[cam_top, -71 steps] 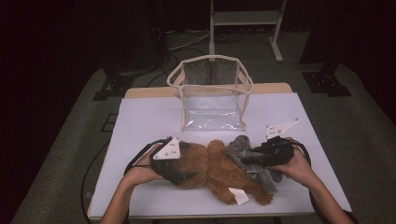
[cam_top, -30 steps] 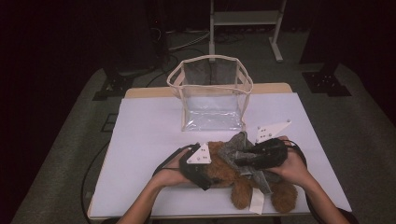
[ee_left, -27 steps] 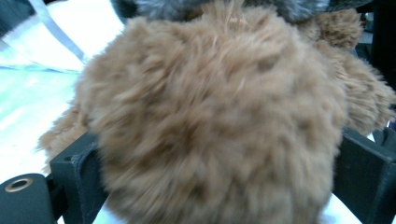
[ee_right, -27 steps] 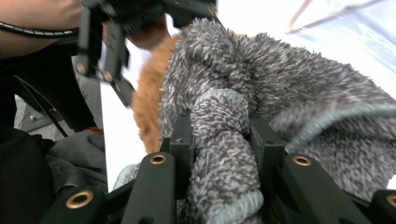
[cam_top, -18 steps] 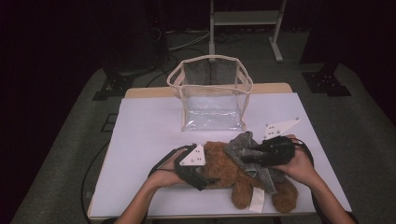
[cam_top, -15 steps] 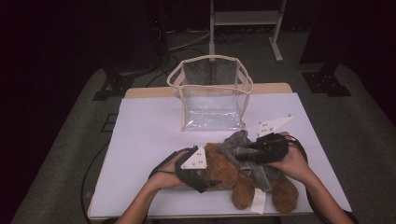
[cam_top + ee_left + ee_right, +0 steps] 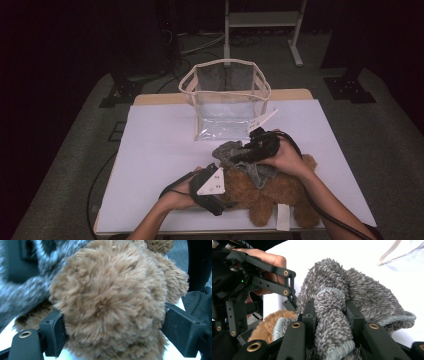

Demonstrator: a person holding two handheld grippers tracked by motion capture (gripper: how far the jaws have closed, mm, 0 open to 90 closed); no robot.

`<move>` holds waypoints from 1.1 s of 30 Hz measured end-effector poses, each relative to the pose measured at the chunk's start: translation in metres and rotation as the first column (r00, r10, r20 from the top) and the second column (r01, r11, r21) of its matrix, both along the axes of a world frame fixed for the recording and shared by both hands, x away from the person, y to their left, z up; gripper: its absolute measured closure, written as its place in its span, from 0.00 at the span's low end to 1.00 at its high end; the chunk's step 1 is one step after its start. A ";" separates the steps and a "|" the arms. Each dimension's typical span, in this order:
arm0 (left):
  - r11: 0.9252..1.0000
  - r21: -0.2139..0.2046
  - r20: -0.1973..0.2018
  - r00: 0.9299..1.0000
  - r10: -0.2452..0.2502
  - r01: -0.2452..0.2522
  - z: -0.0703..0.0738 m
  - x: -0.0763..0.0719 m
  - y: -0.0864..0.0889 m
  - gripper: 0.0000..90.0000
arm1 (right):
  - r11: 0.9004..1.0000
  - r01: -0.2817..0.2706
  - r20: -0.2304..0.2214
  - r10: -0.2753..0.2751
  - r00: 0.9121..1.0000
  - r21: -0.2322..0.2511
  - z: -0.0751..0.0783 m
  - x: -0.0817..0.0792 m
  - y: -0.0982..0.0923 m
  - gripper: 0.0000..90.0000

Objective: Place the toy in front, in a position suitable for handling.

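One brown plush bear [image 7: 270, 192] lies on its side at the near edge of the white counter [image 7: 160, 150], partly wrapped in one grey knitted garment [image 7: 227, 150] that bunches over its upper body. One white tag [image 7: 283, 217] hangs from the bear near its legs. One clear bag [image 7: 225, 102] with cream trim stands upright and open farther back on the counter, just beyond the garment and apart from the bear.

Two grippers work on the toy. The left gripper [image 7: 220, 192] lies low at the bear's left end; its fingers [image 7: 53, 331] have just been closing and now press into a round, fluffy part of the bear from both sides, the fur bulging between them. The right gripper [image 7: 242, 155] sits above the bear's chest, its fingers [image 7: 308, 315] drawn close together and pinching a thick fold of the grey garment [image 7: 332, 315]. In the right gripper view the left gripper [image 7: 262, 285] and the hand holding it stand just beside that fold, with brown fur [image 7: 269, 322] showing beneath the knit.

The garment covers the bear's middle, so how it sits around the body there cannot be told. Dark floor and a metal stand leg [image 7: 297, 47] lie beyond the counter.
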State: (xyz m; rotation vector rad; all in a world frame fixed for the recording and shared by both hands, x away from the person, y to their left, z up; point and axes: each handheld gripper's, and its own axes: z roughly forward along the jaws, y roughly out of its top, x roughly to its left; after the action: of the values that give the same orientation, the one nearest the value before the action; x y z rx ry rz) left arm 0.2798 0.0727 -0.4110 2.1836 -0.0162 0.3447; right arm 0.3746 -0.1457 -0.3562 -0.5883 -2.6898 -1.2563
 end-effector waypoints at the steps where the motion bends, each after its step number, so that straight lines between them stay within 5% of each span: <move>1: 1.000 -0.006 -0.009 1.000 0.008 -0.008 0.001 0.001 0.001 0.22 | 1.000 0.011 0.001 -0.011 1.000 0.000 0.001 -0.001 -0.004 0.74; 10: 0.998 -0.030 -0.038 0.997 0.062 -0.063 0.002 0.014 0.001 0.20 | 0.998 0.055 0.070 -0.057 0.996 0.033 0.010 -0.045 -0.053 0.74; 17: 0.992 -0.051 -0.068 0.991 0.112 -0.116 0.003 0.028 0.001 0.18 | 0.997 0.064 0.112 -0.069 0.991 0.047 0.003 -0.079 -0.062 0.74; 24: 0.992 -0.054 -0.068 0.992 0.108 -0.112 0.006 0.028 0.012 0.17 | 0.992 0.108 0.116 -0.115 0.987 0.060 -0.006 -0.048 -0.055 0.74; 29: 0.987 -0.047 -0.053 0.988 0.148 -0.151 0.002 0.033 0.011 0.20 | 0.984 0.164 0.102 -0.171 0.980 0.065 -0.007 -0.021 -0.055 0.74; 33: 0.981 -0.060 -0.048 0.982 0.184 -0.187 0.001 0.038 0.008 0.26 | 0.985 0.159 0.126 -0.166 0.978 0.065 -0.002 -0.020 -0.050 0.75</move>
State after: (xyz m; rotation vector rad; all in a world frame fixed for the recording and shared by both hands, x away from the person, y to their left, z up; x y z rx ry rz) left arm 0.3177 0.0805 -0.4101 2.1330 0.2203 0.3989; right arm 0.3542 -0.1960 -0.3582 -0.7574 -2.7501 -1.4526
